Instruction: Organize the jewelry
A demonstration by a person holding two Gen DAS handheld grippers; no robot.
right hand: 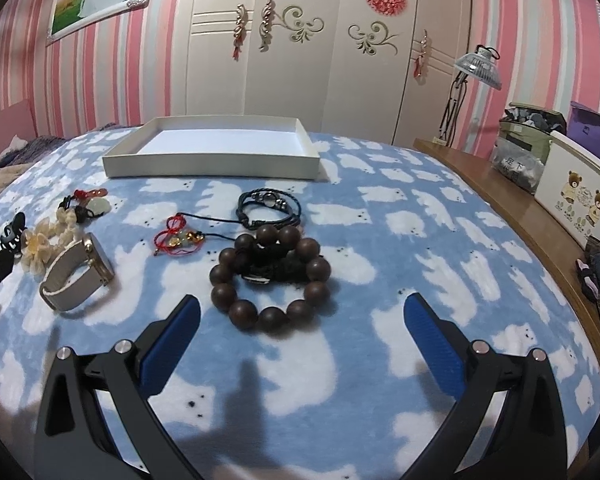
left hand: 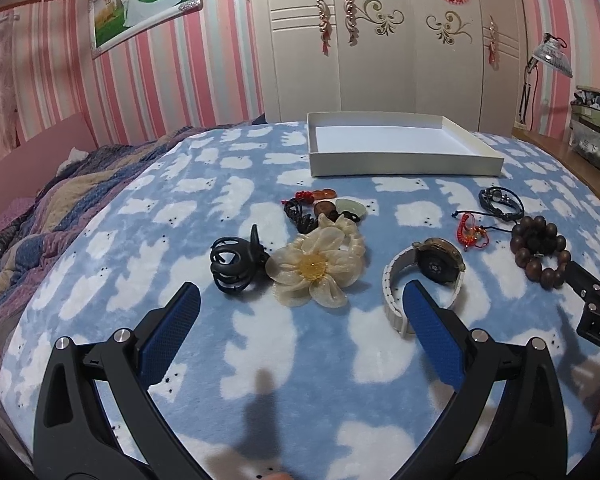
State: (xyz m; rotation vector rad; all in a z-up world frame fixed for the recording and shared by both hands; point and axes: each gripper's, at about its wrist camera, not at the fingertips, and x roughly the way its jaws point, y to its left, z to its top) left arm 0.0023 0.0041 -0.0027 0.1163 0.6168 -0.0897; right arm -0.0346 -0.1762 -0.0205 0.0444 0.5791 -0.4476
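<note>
Both wide open and holding nothing — left hand-held gripper [left hand: 300, 300] facing flower clip [left hand: 314, 266], right hand-held gripper [right hand: 302, 308] facing bead bracelet [right hand: 271, 278].

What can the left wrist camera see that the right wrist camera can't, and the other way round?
Only the left wrist view shows the striped quilt and the whole black hair claw. Only the right wrist view shows the teddy-bear box on the wooden shelf. Both show the white tray, watch, fabric flower, wooden bead bracelet and blue bear blanket. Each view shows its own gripper open: left gripper, right gripper.
</note>
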